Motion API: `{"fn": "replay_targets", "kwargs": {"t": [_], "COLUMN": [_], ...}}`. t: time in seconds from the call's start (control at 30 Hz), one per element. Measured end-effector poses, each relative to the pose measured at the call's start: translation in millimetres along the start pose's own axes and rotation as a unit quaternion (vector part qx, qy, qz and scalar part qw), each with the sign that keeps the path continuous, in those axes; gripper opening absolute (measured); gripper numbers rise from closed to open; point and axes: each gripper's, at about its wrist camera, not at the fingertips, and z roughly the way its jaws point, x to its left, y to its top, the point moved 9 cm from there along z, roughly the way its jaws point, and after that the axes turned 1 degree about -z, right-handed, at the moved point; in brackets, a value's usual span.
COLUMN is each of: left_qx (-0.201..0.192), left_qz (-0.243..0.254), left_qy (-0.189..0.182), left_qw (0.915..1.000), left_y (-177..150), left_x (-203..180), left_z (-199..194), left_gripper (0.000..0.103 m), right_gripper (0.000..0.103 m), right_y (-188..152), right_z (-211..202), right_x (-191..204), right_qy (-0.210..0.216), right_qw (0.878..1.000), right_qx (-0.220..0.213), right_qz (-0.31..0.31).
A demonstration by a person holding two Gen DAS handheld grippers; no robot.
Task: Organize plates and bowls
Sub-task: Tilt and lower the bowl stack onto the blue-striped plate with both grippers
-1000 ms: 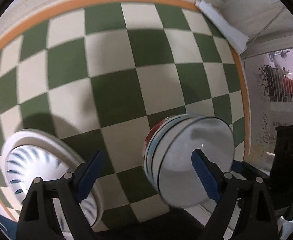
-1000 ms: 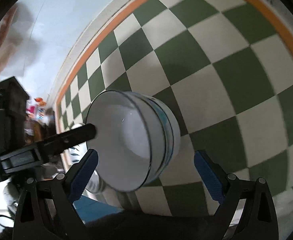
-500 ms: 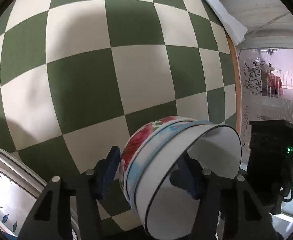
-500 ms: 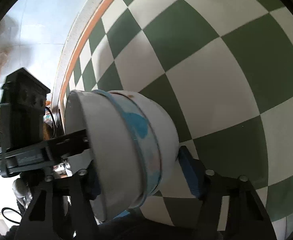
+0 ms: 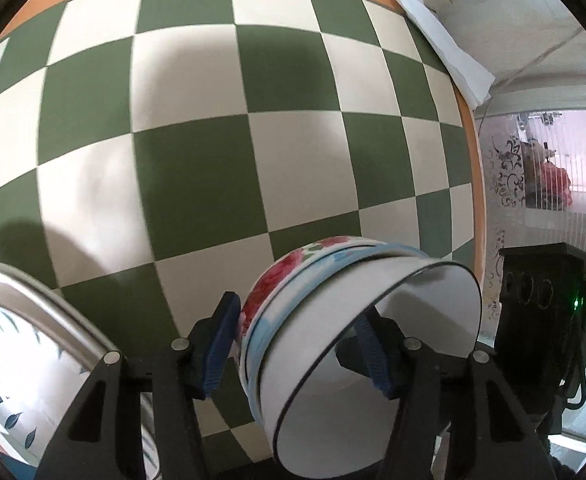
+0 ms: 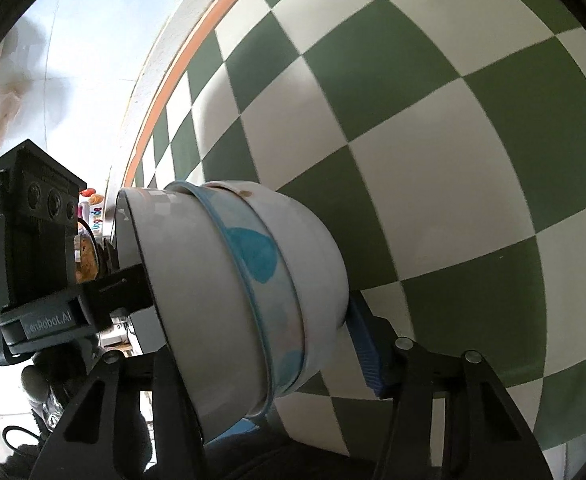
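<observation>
1. Both grippers clamp the nested stack of bowls (image 5: 357,320), the left gripper (image 5: 297,344) and right gripper (image 6: 249,344) having just been closing on it.
2. The stack hangs tilted over the checkered table (image 5: 197,184), beside a leaf-patterned plate (image 5: 9,356).
3. Step: carrying. Next, likely level it and set it down.

The right gripper (image 6: 253,344) has its left pad hidden behind the nested bowls (image 6: 245,288). At seven o'clock in the left wrist view, the leaf-patterned plate (image 5: 17,344) runs off the frame edge. Beyond the patterned glass (image 5: 533,168) at three o'clock, things blur.
</observation>
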Motion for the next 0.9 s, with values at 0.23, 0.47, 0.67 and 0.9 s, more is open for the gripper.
{"fn": "replay_targets", "kwargs": {"t": [0.23,0.47,0.67,0.9], "left_qx": [-0.020,-0.043,-0.058,-0.074], "left_qz": [-0.013,-0.034,-0.058,-0.107], "left_qy": [0.003,0.005,0.022,0.030], "left_qw": [0.9997,0.9985,0.9964,0.9910], "left_y": [-4.5,-15.9,-34.6,-54.1], "left_x": [12.3,43.3,90.1,150.5], "left_z": [-31.2,-72.3,-102.2,-118.9], "left_gripper": [0.055,0.055,0.055,0.055], "right_gripper": [0.055,0.054,0.053,0.053], "right_y": [-3.2,-12.5,-23.9,-40.0], "right_z": [-1.0,15.6,53.7,100.8], "right_x": [32.3,88.1,137.7,172.8], "right_qy": [0.014,0.021,0.034,0.032], "right_qw": [1.000,0.999,0.996,0.990], "right_qx": [0.014,0.032,0.059,0.093], "right_qz": [-0.011,-0.039,-0.065,-0.097]}}
